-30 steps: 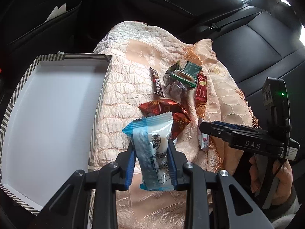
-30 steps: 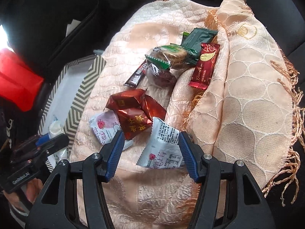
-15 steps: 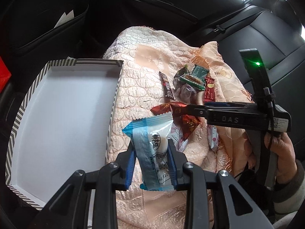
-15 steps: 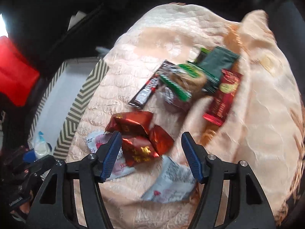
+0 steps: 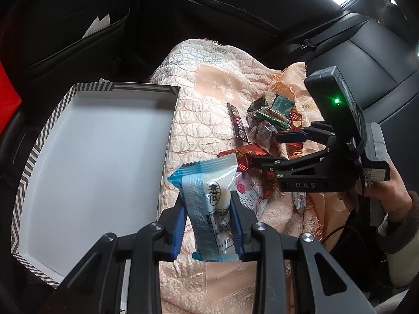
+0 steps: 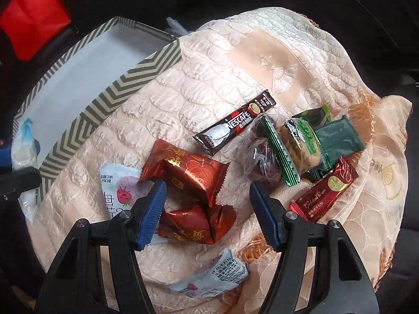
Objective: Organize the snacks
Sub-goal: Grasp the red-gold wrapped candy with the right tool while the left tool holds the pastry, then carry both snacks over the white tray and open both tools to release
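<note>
Meanwhile, two changes marked this moment. The right gripper [image 6: 208,217] had just been opening its jaws, which stood wide apart, and compared with a second earlier it had shifted off the white strawberry packet [image 6: 209,277], now lying below the fingers, to hover over the two red foil packets [image 6: 188,180]. Nothing was clamped; the red packets lay between the blue pads [image 6: 153,217] but whether the pads touched them could not be told. The left gripper [image 5: 208,225] stayed clamped on the blue-and-white packet [image 5: 207,196], held upright above the cloth [image 5: 199,120] just beside the striped edge of the box [image 5: 167,141], much as before. The box's white floor showed no snack in it. On the cloth remained a coffee stick [image 6: 235,123], a green-wrapped biscuit [image 6: 303,144], a dark green packet [image 6: 340,138], a clear-wrapped dark sweet [image 6: 262,162], a long red wafer bar [image 6: 324,193] and a second strawberry packet [image 6: 117,185]. Judged from this layout, sorting was at an early stage: the left hand's packet probably needed carrying over the box wall and releasing, while the right appeared set to take a red packet next.
</note>
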{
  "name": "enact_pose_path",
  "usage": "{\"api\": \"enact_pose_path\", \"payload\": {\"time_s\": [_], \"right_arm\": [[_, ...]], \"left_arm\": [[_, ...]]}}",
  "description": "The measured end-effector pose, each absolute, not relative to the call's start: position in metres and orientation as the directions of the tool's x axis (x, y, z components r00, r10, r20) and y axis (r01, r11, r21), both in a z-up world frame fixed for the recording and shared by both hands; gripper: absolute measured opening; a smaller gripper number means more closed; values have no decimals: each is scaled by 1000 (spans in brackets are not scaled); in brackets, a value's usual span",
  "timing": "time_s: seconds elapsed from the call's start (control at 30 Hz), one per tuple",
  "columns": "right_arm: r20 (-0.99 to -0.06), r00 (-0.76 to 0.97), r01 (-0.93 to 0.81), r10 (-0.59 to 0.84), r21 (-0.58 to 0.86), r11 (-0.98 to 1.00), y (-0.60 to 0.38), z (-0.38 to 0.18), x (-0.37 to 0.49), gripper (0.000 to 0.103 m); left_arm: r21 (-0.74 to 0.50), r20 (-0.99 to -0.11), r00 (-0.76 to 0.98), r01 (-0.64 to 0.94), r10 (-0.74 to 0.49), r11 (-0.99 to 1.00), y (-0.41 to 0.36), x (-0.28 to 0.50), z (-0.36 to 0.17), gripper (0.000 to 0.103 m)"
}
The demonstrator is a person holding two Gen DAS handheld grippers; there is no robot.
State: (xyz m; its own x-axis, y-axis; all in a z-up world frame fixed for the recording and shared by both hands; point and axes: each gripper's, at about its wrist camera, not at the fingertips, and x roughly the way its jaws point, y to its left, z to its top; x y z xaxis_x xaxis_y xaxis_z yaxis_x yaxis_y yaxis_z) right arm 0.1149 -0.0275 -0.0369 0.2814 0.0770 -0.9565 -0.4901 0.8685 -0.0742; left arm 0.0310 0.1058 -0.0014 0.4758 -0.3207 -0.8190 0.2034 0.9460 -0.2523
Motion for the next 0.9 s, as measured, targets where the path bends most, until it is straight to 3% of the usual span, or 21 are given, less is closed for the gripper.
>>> {"api": "enact_pose_path", "payload": {"time_s": [0.2, 0.33, 0.4, 0.47, 0.9], "right_arm": [[-952, 307, -652, 1, -209, 728, 0, -51, 118, 66], [-960, 273, -666, 64, -141, 733, 0, -57, 128, 64], [-957, 277, -646, 84, -120, 754, -2, -56, 129, 40], [-960, 252, -608, 123, -58, 792, -8, -57, 131, 33], [-881, 322, -483, 347, 162, 860, 3, 1, 105, 33]], "left_arm": [[-249, -822, 475, 197, -314, 948, 104, 31, -2, 33], [-242, -821, 480, 195, -308, 950, 104, 30, 1, 33], [-239, -821, 483, 191, -303, 952, 105, 30, 2, 33], [-237, -822, 486, 183, -298, 954, 106, 31, 3, 33], [-155, -820, 542, 104, -186, 982, 133, 36, 23, 33]]}}
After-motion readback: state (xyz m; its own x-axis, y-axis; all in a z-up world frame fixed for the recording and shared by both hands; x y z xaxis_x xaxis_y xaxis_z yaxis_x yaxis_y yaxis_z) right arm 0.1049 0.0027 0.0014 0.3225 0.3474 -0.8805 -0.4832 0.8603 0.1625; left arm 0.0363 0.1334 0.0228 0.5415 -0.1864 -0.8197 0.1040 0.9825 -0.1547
